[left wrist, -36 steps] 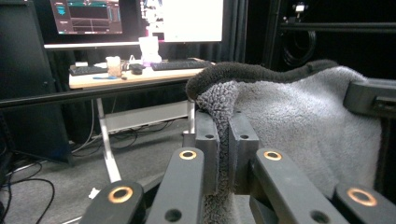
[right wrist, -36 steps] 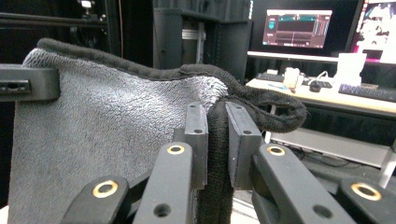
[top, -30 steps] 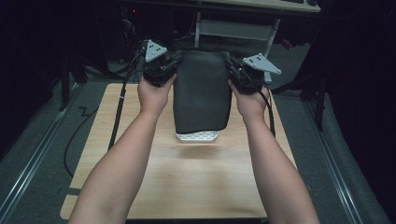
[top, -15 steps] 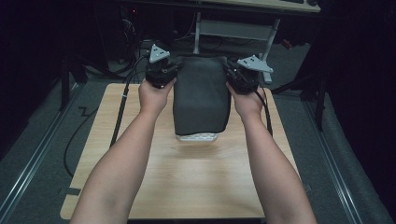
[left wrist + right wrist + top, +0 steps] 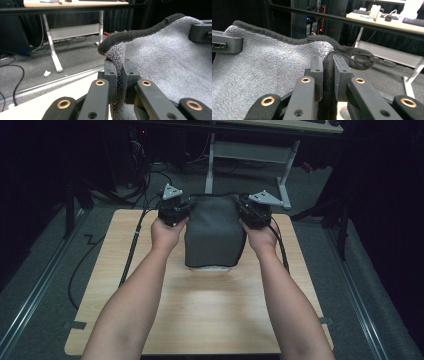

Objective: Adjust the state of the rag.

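- Towel hangs between the two grippers, over the far half of the table.
- It is dark grey and fluffy, with a thick dark edge along the top.
- The left gripper pinches the towel's top left corner. Its jaws are pressed tight on the cloth.
- In the left gripper view, the towel is squeezed between the two black jaws of the left gripper, and the cloth spreads off to the right.
- The right gripper pinches the towel's top right corner. Its jaws are also pressed on the cloth.
- In the right gripper view, the dark edge of the towel runs down between the jaws of the right gripper. A bit of that edge curls over in a loop just past the jaws.
- The top edge of the towel is stretched from one gripper to the other, and the rest hangs down in front.
- The bottom of the towel is low, close to the table. The high view does not show if it touches.
- A pale strip shows along the bottom edge.
- Both hands hold the grippers at about the same height, one on each side of the towel.
- A desk with white legs stands on the grey floor behind the table.
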